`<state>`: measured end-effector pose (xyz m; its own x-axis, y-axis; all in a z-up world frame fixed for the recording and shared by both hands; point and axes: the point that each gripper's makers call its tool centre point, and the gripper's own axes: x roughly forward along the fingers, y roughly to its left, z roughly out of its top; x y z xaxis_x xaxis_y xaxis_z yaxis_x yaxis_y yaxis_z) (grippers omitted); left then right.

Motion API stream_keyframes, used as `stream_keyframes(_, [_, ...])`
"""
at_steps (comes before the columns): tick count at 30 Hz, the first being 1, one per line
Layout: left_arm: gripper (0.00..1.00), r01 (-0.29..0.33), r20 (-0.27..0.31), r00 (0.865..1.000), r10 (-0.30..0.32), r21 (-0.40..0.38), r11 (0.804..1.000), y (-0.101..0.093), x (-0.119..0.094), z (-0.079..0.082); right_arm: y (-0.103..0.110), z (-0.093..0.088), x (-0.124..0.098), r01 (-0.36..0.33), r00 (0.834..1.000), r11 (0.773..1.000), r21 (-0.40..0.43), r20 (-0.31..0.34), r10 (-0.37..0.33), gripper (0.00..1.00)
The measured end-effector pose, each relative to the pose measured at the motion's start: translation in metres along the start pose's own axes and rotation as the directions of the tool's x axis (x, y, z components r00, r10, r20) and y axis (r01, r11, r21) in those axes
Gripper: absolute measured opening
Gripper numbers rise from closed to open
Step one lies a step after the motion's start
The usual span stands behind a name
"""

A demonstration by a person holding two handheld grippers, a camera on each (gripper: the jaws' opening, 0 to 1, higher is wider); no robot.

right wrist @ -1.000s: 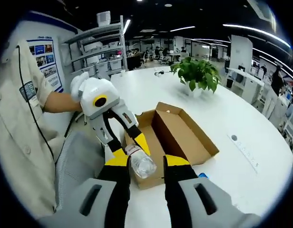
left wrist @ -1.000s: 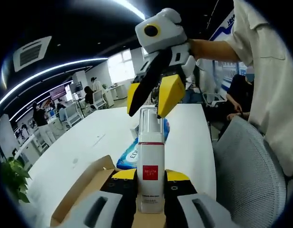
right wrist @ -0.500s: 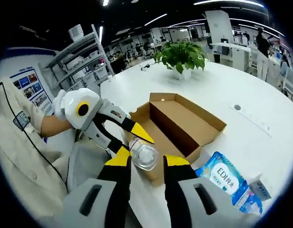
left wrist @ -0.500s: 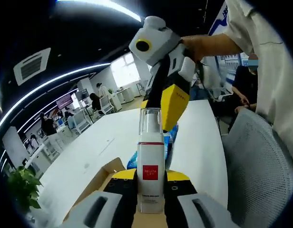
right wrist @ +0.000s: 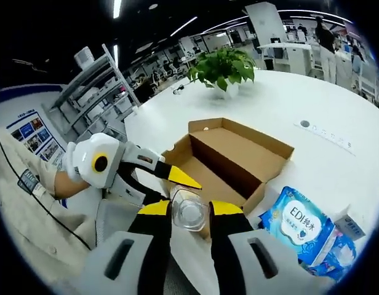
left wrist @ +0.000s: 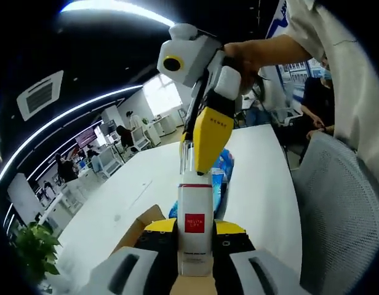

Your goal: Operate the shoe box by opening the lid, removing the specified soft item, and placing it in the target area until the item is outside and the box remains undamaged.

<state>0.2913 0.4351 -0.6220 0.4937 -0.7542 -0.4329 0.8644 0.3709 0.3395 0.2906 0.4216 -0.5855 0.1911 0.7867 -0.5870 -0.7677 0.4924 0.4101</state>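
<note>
Left gripper view: the left gripper (left wrist: pixel 194 228) clamps a white bottle (left wrist: pixel 194 228) upright above the box (left wrist: pixel 140 224), while the right gripper (left wrist: pixel 208 132) pinches its cap, hiding the blue pack (left wrist: pixel 223 166) behind. Right gripper view: right jaws closed on the clear cap (right wrist: pixel 189 211); the open box (right wrist: pixel 239 157) sits near the tabletop (right wrist: pixel 312 110) edge, blue pack (right wrist: pixel 298 224) beside it, a plant (right wrist: pixel 223 64) beyond.
</note>
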Motion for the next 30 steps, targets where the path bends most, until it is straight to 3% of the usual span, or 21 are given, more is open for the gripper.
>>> stream_keyframes(9, [0.20,-0.001,-0.020,1.000,0.001,0.022,1.000,-0.001,0.010,-0.007,0.003,-0.006,0.007,0.030,0.999,1.000,0.000,-0.020,-0.030,0.19])
stream_keyframes(15, [0.21,0.035,0.018,0.999,-0.034,-0.035,0.999,-0.003,0.012,-0.004,-0.001,-0.005,0.003,0.031,0.999,0.999,0.044,-0.026,-0.030,0.18])
stream_keyframes(19, [0.21,0.057,0.023,0.998,-0.056,-0.049,0.997,-0.003,0.015,-0.002,-0.001,-0.006,0.002,0.037,0.999,0.999,0.012,-0.037,-0.037,0.18])
stream_keyframes(30, [0.24,0.052,0.063,0.997,-0.045,-0.114,0.992,0.009,0.018,0.008,-0.008,0.004,-0.007,0.045,0.998,0.997,-0.060,-0.040,-0.048,0.17])
